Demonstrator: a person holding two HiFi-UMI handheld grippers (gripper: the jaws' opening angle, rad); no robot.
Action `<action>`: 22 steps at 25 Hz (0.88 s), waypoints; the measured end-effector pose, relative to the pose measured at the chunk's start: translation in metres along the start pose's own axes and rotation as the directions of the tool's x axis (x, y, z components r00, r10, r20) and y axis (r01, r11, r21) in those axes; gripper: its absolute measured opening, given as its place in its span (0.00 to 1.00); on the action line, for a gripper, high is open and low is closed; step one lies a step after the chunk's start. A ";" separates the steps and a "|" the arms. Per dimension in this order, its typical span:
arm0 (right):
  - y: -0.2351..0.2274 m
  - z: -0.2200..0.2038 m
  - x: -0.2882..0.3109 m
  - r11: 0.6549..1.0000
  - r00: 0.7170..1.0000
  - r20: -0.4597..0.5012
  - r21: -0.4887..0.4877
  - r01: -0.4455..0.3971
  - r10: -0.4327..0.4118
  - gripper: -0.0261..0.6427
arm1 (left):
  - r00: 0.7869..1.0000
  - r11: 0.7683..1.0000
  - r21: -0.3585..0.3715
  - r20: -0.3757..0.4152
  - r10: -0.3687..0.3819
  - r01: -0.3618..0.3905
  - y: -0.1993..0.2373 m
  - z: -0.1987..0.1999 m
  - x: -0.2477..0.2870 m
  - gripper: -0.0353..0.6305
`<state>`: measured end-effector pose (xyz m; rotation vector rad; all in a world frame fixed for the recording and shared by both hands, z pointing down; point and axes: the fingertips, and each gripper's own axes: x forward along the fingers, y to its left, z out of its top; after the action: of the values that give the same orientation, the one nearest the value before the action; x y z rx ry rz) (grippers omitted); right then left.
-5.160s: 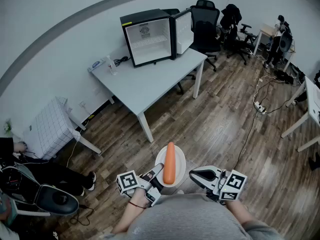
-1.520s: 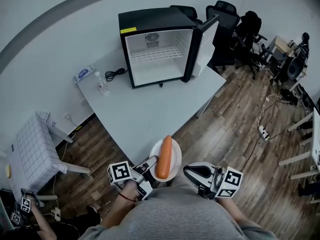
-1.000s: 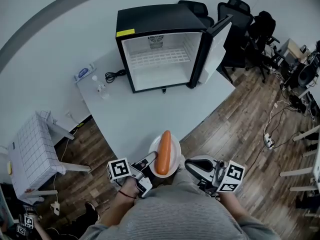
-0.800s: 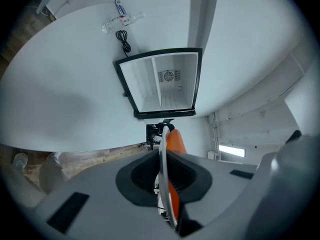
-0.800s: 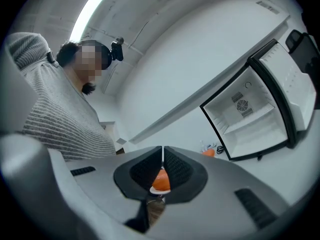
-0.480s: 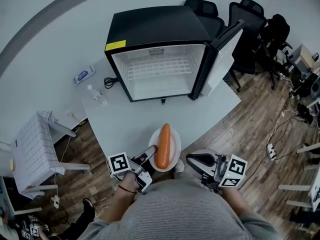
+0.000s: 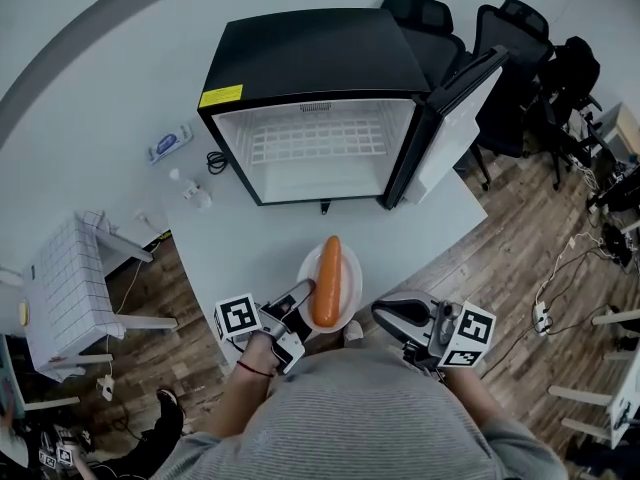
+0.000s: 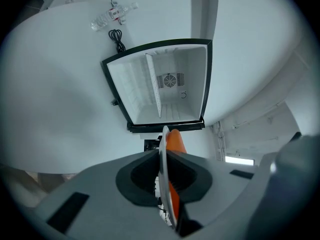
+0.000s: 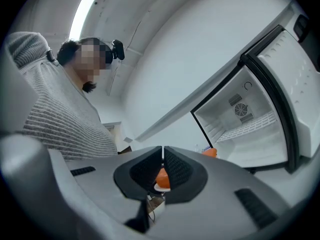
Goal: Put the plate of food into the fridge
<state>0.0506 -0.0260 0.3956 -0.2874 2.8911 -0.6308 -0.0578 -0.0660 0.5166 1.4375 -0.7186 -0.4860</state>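
While the white plate (image 7: 351, 268) with the long orange carrot (image 7: 327, 280) on it is held up above the near edge of the table (image 7: 250, 243), the fingers of the left gripper (image 7: 305, 294) pinch the plate's left rim. The fingers of the right gripper (image 7: 381, 314) are pressed together with nothing in them, just beside the plate's right side. The black fridge (image 7: 310, 53) stands on the table past the plate, its door (image 7: 455, 118) wide open.
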 end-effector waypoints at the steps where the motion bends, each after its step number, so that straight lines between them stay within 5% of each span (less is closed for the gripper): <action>1: -0.004 0.002 -0.002 1.000 1.000 -0.001 0.001 -0.001 0.001 0.06 | 1.000 1.000 0.004 0.004 0.004 -0.004 0.000 0.002 0.004 0.10; 19: -0.046 0.015 -0.013 0.999 0.999 -0.036 0.013 -0.039 0.040 0.06 | 0.996 0.998 -0.036 0.076 -0.051 0.054 -0.012 0.031 0.051 0.10; 22: -0.047 0.014 -0.009 0.999 0.999 -0.038 0.019 -0.028 0.029 0.06 | 0.997 0.999 -0.028 0.072 -0.017 0.019 -0.003 0.034 0.048 0.10</action>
<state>0.0698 -0.0717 0.4042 -0.2340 2.9189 -0.6656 -0.0476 -0.1243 0.5206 1.4067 -0.7534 -0.5617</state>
